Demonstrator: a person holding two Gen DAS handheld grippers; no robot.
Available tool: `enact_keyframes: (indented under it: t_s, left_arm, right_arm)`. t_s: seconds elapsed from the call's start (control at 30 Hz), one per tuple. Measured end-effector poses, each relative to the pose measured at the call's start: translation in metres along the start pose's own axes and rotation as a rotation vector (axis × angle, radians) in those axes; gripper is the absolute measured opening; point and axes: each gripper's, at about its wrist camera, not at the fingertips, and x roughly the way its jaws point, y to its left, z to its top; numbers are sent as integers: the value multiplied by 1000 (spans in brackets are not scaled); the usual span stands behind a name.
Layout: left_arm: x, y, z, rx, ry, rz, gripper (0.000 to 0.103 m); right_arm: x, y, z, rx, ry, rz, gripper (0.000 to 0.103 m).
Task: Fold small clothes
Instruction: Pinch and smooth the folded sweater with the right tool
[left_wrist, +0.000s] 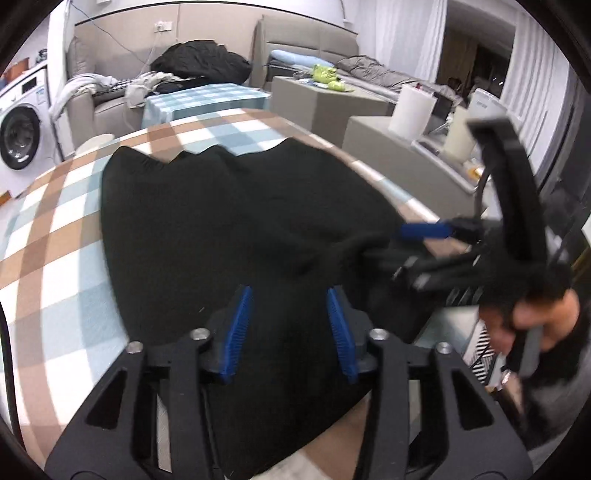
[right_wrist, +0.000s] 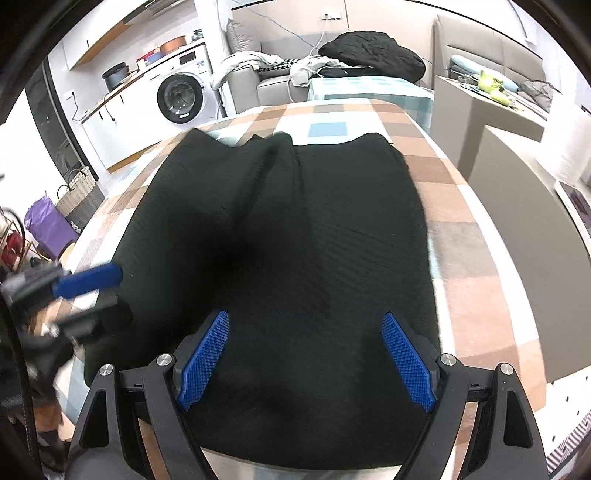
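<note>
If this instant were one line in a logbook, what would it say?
black garment: spread on checked tablecloth | left gripper: open, above garment, holding nothing | right gripper: open wide over near edge | fold: not begun

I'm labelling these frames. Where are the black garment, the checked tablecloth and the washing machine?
black garment (right_wrist: 295, 229): right wrist view, middle of the cloth.
checked tablecloth (left_wrist: 55, 240): left wrist view, bare part left of the garment.
washing machine (right_wrist: 181, 96): right wrist view, round door.

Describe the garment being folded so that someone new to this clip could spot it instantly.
Find the table under the brown, blue and white checked tablecloth. Spread flat across its middle lies a black ribbed knit garment. It is the only dark, plain thing on that cloth; the other black bundle lies far back on the sofa.
</note>
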Motion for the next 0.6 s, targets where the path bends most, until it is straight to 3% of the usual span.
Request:
enact_keyframes:
  t_s: [0.17, 0.33, 0.43, 0.6]
  left_arm:
    - [-24, 31, -20, -145, -49, 43, 60]
    - [-33, 77, -37, -271, -49, 80, 61]
    - [-35, 85, -42, -280, -48, 102, 61]
    - [-27, 82, -41, -269, -41, 108, 61]
  right_arm:
    - [-10, -10, 5, 26, -12, 52, 87]
    - [-20, -9, 11, 61, -41, 180, 87]
    - [-22, -5, 16, 99, -51, 245, 78]
    - [0, 19, 33, 68, -29, 286, 73]
